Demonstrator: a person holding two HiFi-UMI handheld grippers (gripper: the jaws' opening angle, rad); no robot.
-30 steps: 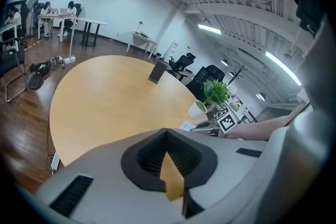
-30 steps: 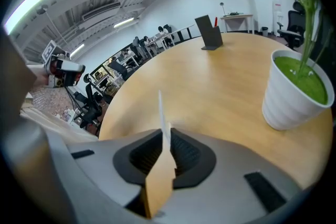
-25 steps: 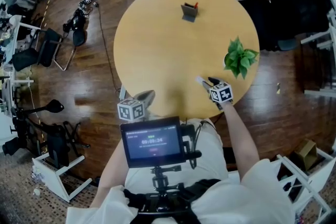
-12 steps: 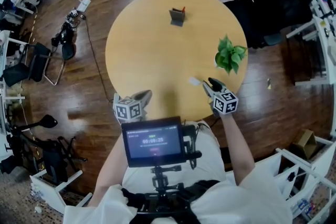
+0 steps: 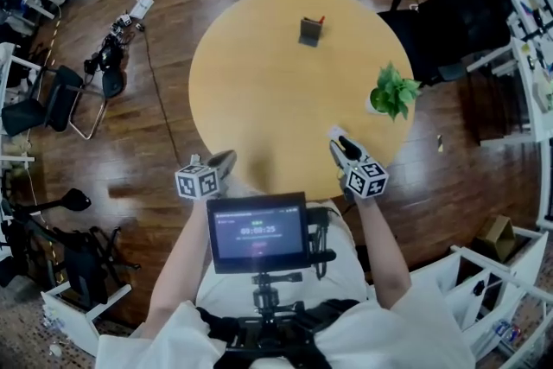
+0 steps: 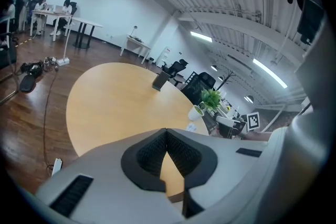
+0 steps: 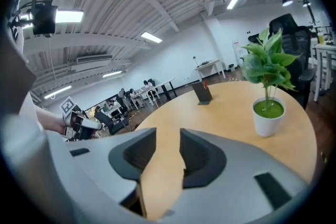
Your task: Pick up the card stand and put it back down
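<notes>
The card stand point(image 5: 311, 30) is a small dark upright holder with a red bit on top, at the far side of the round wooden table point(image 5: 259, 99). It shows small and distant in the left gripper view point(image 6: 159, 81) and the right gripper view point(image 7: 202, 93). My left gripper point(image 5: 222, 160) hovers at the table's near edge, shut, fingertips touching point(image 6: 166, 131), nothing held. My right gripper point(image 5: 338, 140) is over the near right rim, open point(image 7: 168, 136); its jaws are closing with only bare tabletop between them. Both are far from the stand.
A potted green plant point(image 5: 393, 93) in a white pot point(image 7: 268, 115) stands on the table's right side, close ahead of my right gripper. Black office chairs point(image 5: 467, 22) stand beyond the table at right. Cables and gear point(image 5: 117, 47) lie on the wooden floor at left.
The head view has shifted a little. Both grippers stay by the table's near edge, the left drawn slightly back off the rim. The card stand has not moved on the table.
</notes>
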